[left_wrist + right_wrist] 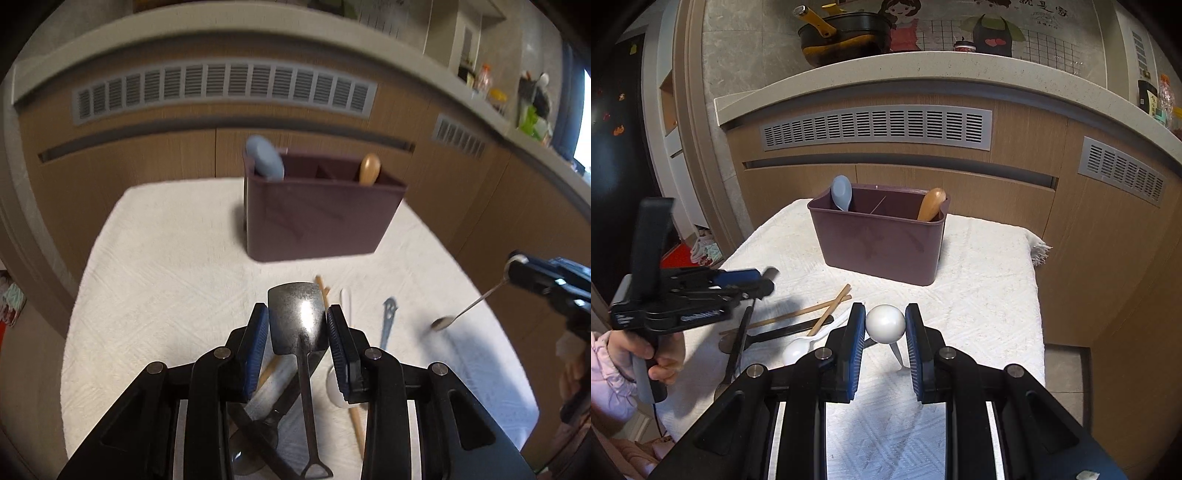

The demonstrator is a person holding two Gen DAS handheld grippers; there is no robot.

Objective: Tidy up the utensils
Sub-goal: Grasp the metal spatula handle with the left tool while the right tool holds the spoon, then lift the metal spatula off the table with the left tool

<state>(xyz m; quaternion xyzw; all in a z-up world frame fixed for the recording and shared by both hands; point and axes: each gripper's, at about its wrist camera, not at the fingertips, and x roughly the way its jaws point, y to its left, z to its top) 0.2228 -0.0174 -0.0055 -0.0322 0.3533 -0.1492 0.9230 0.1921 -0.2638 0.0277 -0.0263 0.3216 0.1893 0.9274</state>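
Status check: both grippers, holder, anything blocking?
Left gripper shut on metal spatula. Right gripper shut on white ladle. Holder path unobstructed.

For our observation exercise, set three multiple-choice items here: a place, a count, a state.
1. Where is the blue spoon? A in the holder's left end; B on the floor; C in a pan.
2. How many utensils stand in the holder? A none; B two; C five.
3. The left gripper is: A open, empty; B shut on a fork; C shut on the metal spatula.
Answers: A, it pokes up there; B, blue spoon and wooden spoon; C, it clamps the blade.
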